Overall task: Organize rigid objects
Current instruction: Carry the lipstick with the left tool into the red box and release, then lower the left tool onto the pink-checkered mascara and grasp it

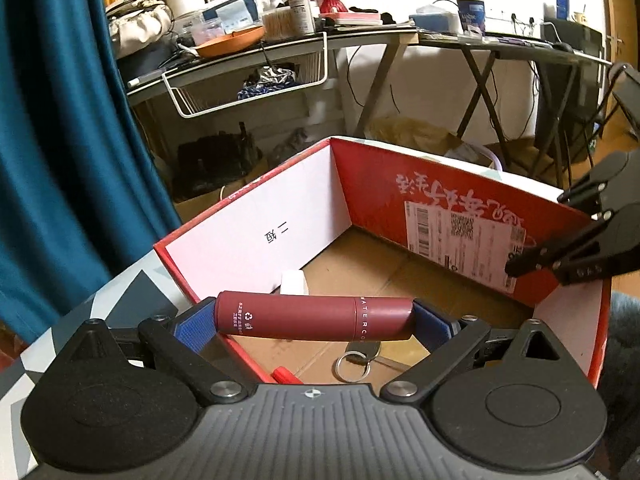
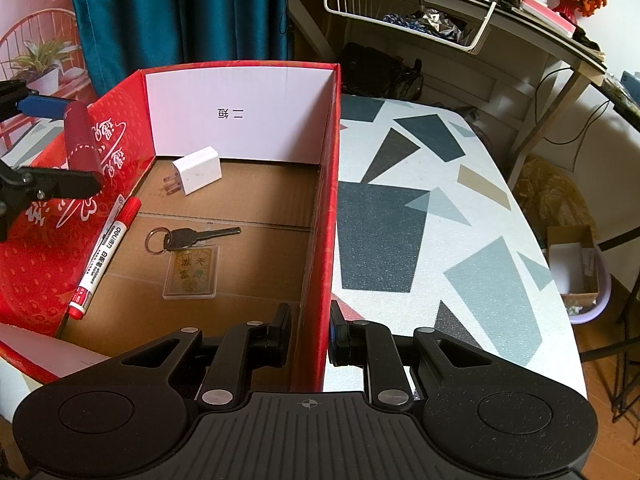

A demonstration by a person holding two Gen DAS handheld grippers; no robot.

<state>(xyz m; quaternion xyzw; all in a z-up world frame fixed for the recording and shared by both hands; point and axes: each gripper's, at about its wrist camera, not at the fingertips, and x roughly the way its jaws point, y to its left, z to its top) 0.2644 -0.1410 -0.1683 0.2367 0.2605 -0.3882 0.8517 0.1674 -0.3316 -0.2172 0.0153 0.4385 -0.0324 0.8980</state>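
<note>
My left gripper [image 1: 314,320] is shut on a dark red tube [image 1: 314,318], held end to end between its blue pads, crosswise above the near rim of the red cardboard box [image 1: 256,224]. In the right wrist view the same tube [image 2: 82,142] hangs over the box's left wall. My right gripper [image 2: 310,336] is shut on the box's right wall [image 2: 324,220], one finger inside and one outside. On the box floor lie a white plug adapter [image 2: 198,170], a red marker [image 2: 104,254], and a key on a ring [image 2: 192,236] with a clear tag [image 2: 192,274].
The box stands on a table with a grey and teal patterned cloth [image 2: 440,220]. Past it are a teal curtain [image 1: 60,140], a cluttered desk [image 1: 280,40] with a white wire basket [image 1: 248,84], folding table legs [image 1: 480,92], and a box in a lilac tub [image 2: 576,268] on the floor.
</note>
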